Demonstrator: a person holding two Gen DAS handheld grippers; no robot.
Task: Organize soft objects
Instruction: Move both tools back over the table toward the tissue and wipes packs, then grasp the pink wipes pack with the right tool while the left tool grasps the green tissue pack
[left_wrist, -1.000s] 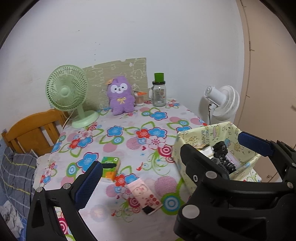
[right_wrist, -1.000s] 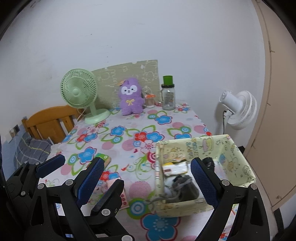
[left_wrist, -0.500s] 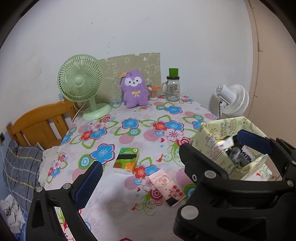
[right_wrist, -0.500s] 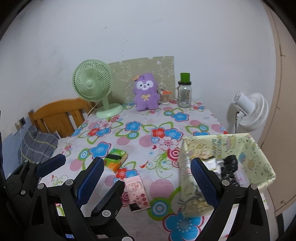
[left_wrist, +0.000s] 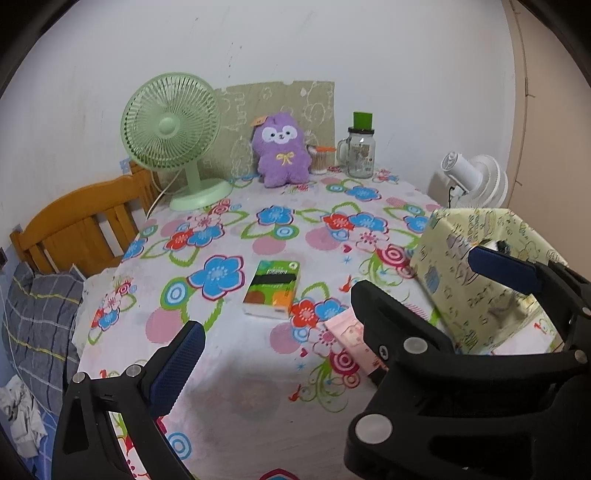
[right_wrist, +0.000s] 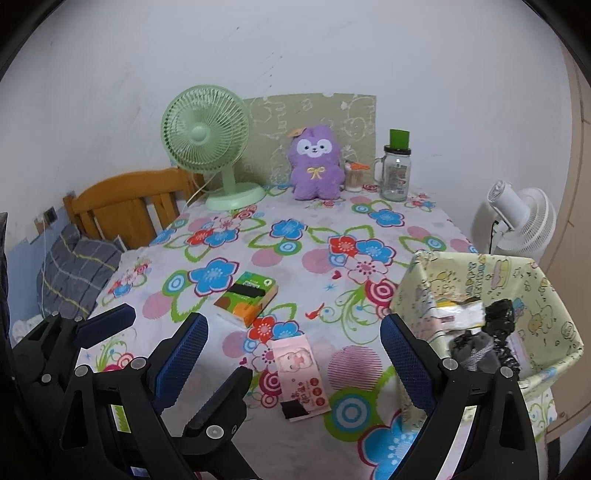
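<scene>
A purple plush toy (left_wrist: 282, 149) (right_wrist: 314, 162) sits upright at the table's far edge against a green board. A green tissue pack (left_wrist: 272, 288) (right_wrist: 246, 298) and a pink tissue pack (right_wrist: 302, 373) (left_wrist: 349, 332) lie mid-table. A pale yellow fabric basket (right_wrist: 546, 295) (left_wrist: 458, 266) with dark and white items inside stands at the right. My left gripper (left_wrist: 332, 314) is open and empty above the near table; it also shows in the right wrist view (right_wrist: 159, 332). My right gripper (right_wrist: 295, 354) is open and empty, over the pink pack and beside the basket.
A green desk fan (left_wrist: 173, 136) stands back left. A glass jar with a green lid (left_wrist: 361, 147) and a small cup stand right of the plush. A white fan (left_wrist: 476, 181) stands past the table's right edge. A wooden chair (left_wrist: 77, 229) and grey plaid cloth are at left.
Both grippers have drawn back and shifted left, so more of the table shows. The basket now sits farther right in both views. Both grippers stay open.
</scene>
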